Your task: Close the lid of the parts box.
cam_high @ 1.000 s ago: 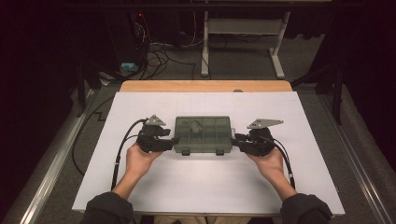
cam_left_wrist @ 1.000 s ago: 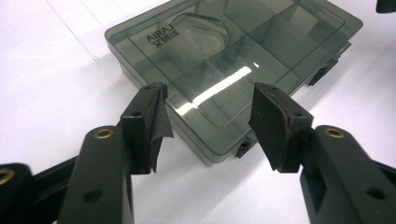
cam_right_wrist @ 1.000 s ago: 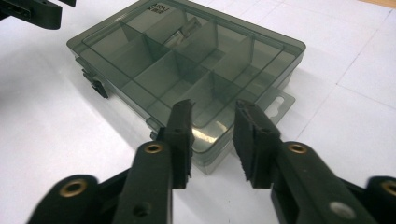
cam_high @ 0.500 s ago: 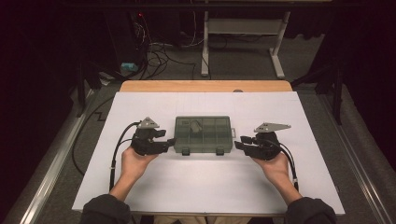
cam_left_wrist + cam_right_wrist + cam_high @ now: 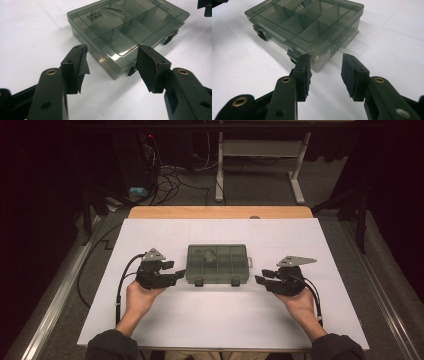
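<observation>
A smoky see-through compartment box (image 5: 217,264) lies shut on the white tabletop, with two dark latches on its near edge. Something small and pale sits in one far compartment (image 5: 209,255). My left gripper (image 5: 179,276) is just off the box's left end, pointing at its near corner (image 5: 117,72). The left gripper (image 5: 112,57) is open and empty, and its jaws have just been opening. My right gripper (image 5: 260,277) stands a little off the right end, facing the box (image 5: 307,22). The right gripper (image 5: 325,65) is also open with nothing between the pads, its jaws just opening too.
The white sheet (image 5: 220,320) covers the table, with a wooden strip (image 5: 220,212) along its far edge. Cables (image 5: 122,285) trail from each gripper toward the near edge. Behind the table are the dark floor, loose wires and a desk frame (image 5: 260,150).
Both grippers have drawn back outward from the box's ends, the right one farther, and their jaws stand wider. The box has stayed in place.
</observation>
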A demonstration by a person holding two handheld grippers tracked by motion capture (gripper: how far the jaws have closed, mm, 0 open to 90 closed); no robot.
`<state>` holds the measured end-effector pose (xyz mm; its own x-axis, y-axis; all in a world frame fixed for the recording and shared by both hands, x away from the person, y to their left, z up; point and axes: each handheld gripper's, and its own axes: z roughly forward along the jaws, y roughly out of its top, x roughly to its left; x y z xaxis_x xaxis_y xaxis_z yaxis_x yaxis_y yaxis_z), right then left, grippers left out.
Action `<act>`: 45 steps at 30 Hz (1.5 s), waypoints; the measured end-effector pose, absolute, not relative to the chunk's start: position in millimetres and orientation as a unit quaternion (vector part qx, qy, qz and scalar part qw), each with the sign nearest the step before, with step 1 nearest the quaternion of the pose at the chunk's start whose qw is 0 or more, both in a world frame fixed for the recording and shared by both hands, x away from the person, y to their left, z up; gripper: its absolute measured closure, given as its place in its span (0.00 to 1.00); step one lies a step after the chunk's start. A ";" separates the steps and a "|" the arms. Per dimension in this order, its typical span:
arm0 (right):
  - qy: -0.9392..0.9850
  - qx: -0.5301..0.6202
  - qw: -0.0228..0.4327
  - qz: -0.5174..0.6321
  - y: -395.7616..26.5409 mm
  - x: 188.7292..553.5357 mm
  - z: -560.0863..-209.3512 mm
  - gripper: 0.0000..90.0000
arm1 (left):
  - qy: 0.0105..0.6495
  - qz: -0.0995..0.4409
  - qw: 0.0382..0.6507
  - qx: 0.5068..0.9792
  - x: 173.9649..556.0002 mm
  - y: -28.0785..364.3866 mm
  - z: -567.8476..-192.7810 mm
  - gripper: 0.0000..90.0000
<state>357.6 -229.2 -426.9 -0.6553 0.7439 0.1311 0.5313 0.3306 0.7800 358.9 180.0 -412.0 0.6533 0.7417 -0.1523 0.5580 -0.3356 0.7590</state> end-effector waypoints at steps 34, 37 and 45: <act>0.798 0.396 0.135 0.434 -249.5 343.0 -426.5 0.63 | 0.406 0.126 0.424 0.800 337.8 197.4 -416.0 0.46; 0.797 0.395 0.137 0.435 -250.9 341.7 -427.0 0.62 | 0.408 0.124 0.425 0.798 336.4 199.8 -417.2 0.46; 0.797 0.399 0.138 0.433 -255.4 340.2 -429.8 0.62 | 0.414 0.125 0.429 0.793 333.5 204.5 -419.8 0.45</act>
